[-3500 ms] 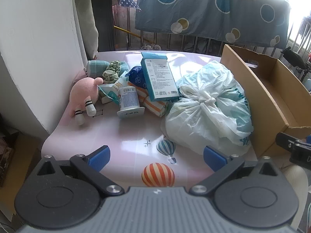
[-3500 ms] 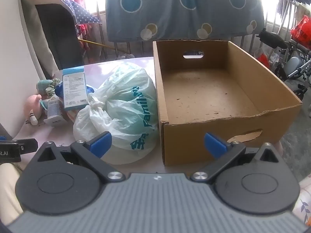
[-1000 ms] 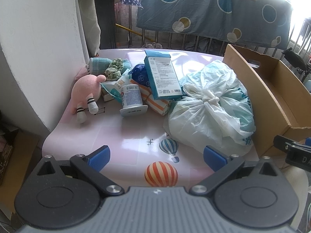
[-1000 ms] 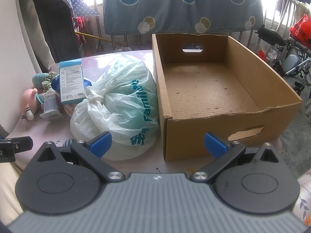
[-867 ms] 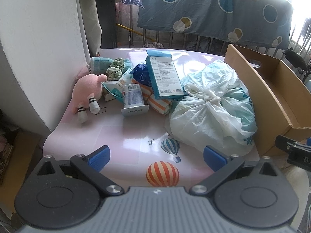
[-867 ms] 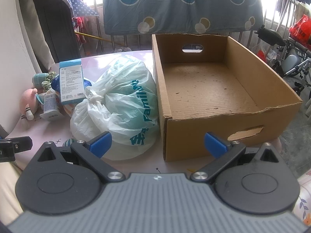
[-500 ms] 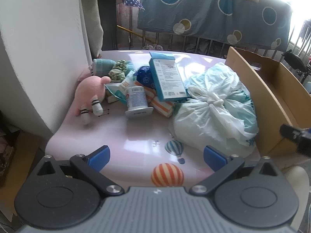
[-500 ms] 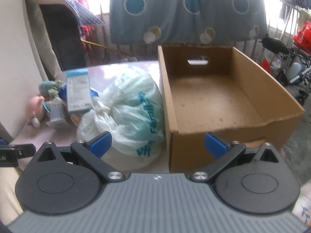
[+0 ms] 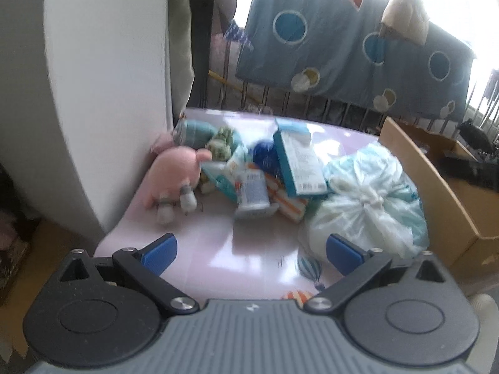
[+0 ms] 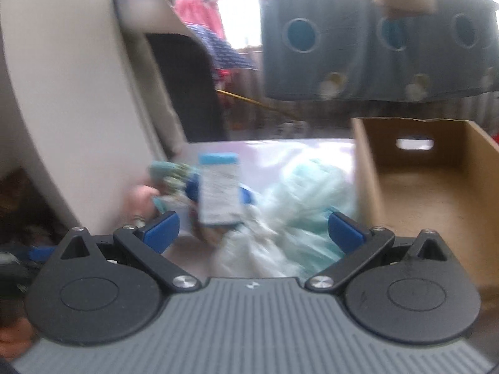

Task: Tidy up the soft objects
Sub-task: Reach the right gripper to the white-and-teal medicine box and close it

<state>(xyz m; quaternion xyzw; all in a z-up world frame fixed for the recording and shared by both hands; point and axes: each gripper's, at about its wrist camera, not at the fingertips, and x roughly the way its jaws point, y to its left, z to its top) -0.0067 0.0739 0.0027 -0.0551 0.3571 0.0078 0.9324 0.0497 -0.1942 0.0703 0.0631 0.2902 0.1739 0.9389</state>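
Note:
A pink plush toy (image 9: 174, 177) lies on the pink table (image 9: 218, 249) by the white wall. Beside it are a rolled teal cloth (image 9: 193, 132), a green scrunchie (image 9: 223, 141), a striped towel (image 9: 288, 201), a white bottle (image 9: 254, 193) and a teal carton (image 9: 299, 162). A tied white plastic bag (image 9: 368, 205) lies against an empty cardboard box (image 10: 436, 193). My left gripper (image 9: 251, 254) is open and empty above the table's near edge. My right gripper (image 10: 252, 230) is open and empty, near the bag (image 10: 296, 224). Both views are blurred.
A white wall (image 9: 103, 93) rises along the table's left side. A blue blanket with circles (image 9: 352, 62) hangs on a railing behind the table. The cardboard box's left wall (image 9: 436, 193) borders the bag on the right.
Both grippers have moved forward and turned left, towards the pile. The right wrist view now centres on the bag and carton instead of the box. Both stay open.

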